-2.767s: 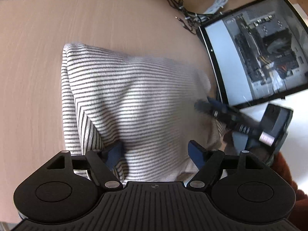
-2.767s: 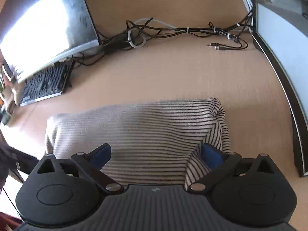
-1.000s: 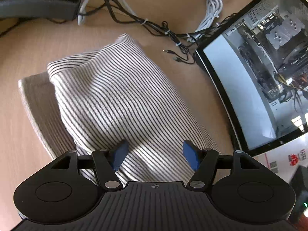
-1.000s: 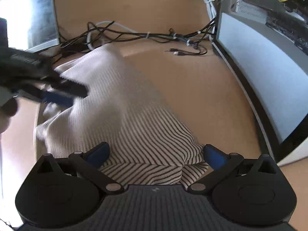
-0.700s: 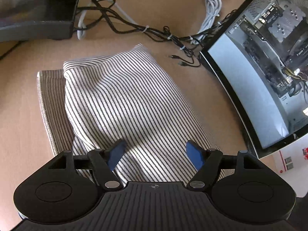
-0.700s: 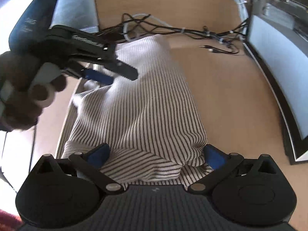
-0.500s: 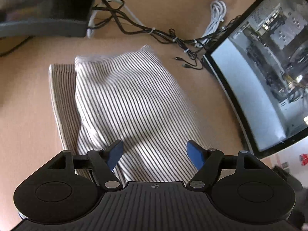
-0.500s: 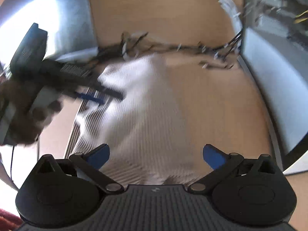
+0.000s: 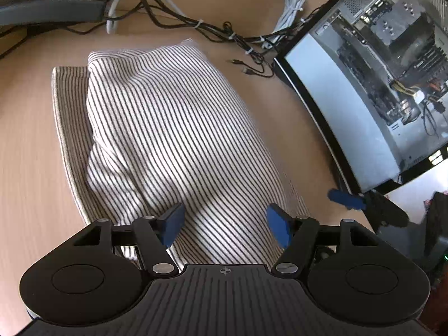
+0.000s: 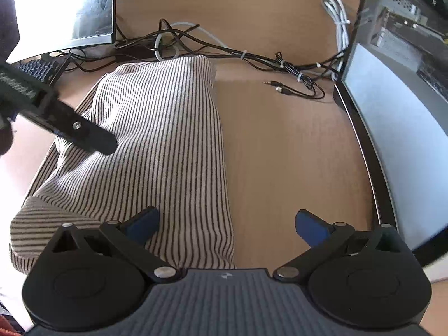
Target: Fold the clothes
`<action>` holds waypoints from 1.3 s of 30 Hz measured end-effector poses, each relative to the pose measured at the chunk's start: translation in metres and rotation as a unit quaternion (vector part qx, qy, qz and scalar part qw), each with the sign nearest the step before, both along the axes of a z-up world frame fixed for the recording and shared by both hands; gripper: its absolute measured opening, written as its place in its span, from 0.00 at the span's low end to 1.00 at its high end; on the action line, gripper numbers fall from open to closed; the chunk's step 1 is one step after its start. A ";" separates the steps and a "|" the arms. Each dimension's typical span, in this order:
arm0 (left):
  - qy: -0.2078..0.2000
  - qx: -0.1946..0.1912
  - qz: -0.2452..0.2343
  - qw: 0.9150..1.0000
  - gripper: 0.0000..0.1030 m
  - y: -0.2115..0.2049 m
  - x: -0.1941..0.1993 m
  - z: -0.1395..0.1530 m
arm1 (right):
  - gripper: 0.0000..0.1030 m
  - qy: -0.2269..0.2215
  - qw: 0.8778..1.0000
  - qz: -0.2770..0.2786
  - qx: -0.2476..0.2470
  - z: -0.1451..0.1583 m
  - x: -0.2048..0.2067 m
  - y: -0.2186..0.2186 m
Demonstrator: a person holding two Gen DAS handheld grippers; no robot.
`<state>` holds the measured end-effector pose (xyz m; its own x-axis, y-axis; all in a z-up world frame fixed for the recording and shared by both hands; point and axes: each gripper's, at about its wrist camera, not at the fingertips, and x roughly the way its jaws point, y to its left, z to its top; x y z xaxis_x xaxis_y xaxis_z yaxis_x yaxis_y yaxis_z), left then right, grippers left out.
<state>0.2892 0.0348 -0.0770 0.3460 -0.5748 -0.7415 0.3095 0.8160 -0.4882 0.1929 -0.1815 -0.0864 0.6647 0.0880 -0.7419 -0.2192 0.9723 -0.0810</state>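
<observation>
A striped white-and-black garment lies folded in a long bundle on the wooden desk. My left gripper is open above the bundle's near end, with nothing between its blue pads. The garment also shows in the right wrist view. My right gripper is open and empty; its left pad is over the garment's right edge and its right pad is over bare desk. The left gripper's finger shows in the right wrist view over the cloth. A blue right fingertip shows in the left wrist view.
An open computer case with a glass side stands to the right. A tangle of cables runs along the back of the desk. A monitor and a keyboard stand at the back left.
Both grippers have let the garment down and pulled back. The right gripper has shifted right, off the bundle's edge. The bundle now lies flat and lengthwise.
</observation>
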 end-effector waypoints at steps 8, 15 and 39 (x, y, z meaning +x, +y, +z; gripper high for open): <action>-0.031 0.022 -0.023 0.999 0.74 -0.012 -0.004 0.001 | 1.00 0.011 1.000 -0.023 0.017 0.000 -0.029 0.015; -0.058 0.048 0.000 0.997 0.74 0.018 -0.042 0.014 | 1.00 0.023 0.999 -0.001 0.023 0.007 -0.045 0.044; -0.137 0.152 0.000 0.979 0.80 0.044 -0.104 0.020 | 1.00 -0.043 0.995 0.002 -0.084 0.017 -0.074 0.107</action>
<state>0.1853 0.0785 -0.0574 0.5563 -0.3424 -0.7571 0.3942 0.9109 -0.1224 0.1191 -0.0745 -0.0693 0.7265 -0.0302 -0.6865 -0.2082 0.9424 -0.2619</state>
